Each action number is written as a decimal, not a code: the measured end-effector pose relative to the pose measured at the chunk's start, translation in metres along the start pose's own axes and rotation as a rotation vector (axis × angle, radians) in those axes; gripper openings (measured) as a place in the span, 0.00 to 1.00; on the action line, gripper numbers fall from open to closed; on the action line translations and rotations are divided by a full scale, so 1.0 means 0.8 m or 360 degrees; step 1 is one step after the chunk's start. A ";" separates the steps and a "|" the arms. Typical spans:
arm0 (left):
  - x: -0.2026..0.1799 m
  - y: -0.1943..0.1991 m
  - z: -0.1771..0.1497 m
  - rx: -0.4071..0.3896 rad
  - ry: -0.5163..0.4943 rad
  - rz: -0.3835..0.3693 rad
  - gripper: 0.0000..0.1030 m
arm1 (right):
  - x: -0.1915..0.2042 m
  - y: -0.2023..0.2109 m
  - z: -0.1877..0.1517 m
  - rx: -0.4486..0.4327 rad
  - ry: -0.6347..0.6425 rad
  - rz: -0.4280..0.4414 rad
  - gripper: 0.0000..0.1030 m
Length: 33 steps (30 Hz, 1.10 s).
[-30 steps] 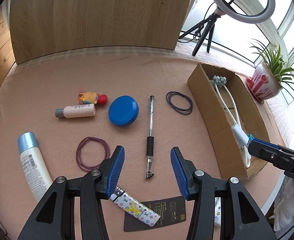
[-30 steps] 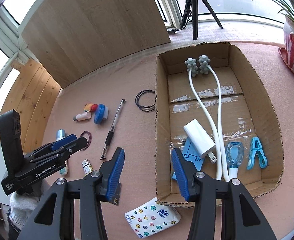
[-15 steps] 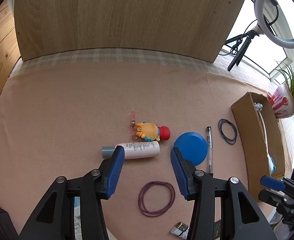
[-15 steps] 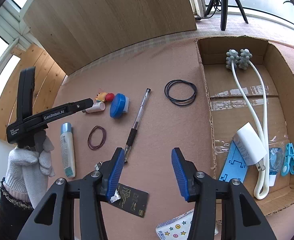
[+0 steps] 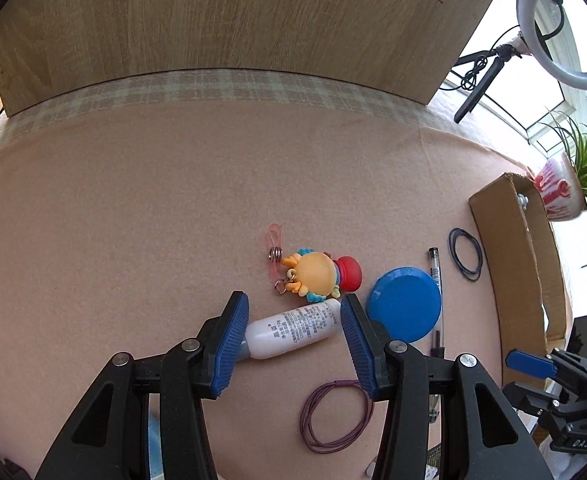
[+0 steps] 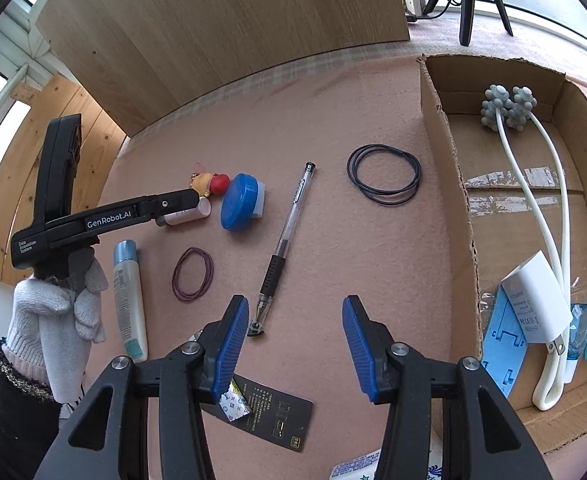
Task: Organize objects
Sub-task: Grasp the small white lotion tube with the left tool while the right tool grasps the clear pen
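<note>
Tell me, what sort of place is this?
Probably a sunlit room at home set up for filming: a ring light on a tripod and a potted plant stand by big windows, with household odds and ends on a pink cloth-covered table.

A small white tube (image 5: pixel 293 330) with a grey cap lay on its side on the pink worktop (image 5: pixel 133 220), between the open left tool's (image 5: pixel 294 328) blue fingers (image 5: pixel 233 330), touching an orange toy keychain (image 5: pixel 317 274) just behind it.
</note>
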<state>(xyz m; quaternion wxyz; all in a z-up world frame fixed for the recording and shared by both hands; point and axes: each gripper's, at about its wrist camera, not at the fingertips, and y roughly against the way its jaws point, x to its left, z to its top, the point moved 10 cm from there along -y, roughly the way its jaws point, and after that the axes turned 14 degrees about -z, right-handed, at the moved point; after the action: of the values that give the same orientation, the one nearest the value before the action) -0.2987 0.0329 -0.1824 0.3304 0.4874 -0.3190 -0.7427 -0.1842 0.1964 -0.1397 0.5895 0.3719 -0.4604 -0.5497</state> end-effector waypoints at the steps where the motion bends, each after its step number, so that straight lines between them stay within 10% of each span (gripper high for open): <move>1: -0.003 0.001 -0.003 0.0010 -0.0022 0.0005 0.50 | 0.002 -0.002 0.001 0.0004 0.0005 0.0001 0.44; 11: -0.008 -0.006 -0.030 0.0096 -0.0202 0.0279 0.50 | 0.029 -0.038 0.017 0.0024 0.0085 -0.0063 0.44; 21: -0.017 -0.009 -0.030 -0.0004 -0.0145 0.0309 0.21 | 0.037 -0.073 0.044 -0.0003 0.0123 -0.0235 0.32; 33: -0.008 0.000 -0.043 -0.0083 0.0020 0.0208 0.21 | 0.046 -0.084 0.051 -0.0058 0.0331 -0.0390 0.12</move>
<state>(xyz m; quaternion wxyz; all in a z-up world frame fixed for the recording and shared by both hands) -0.2648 0.0325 -0.1903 0.3927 0.4615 -0.3285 -0.7245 -0.2444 0.1544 -0.1860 0.5692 0.4694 -0.3382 -0.5842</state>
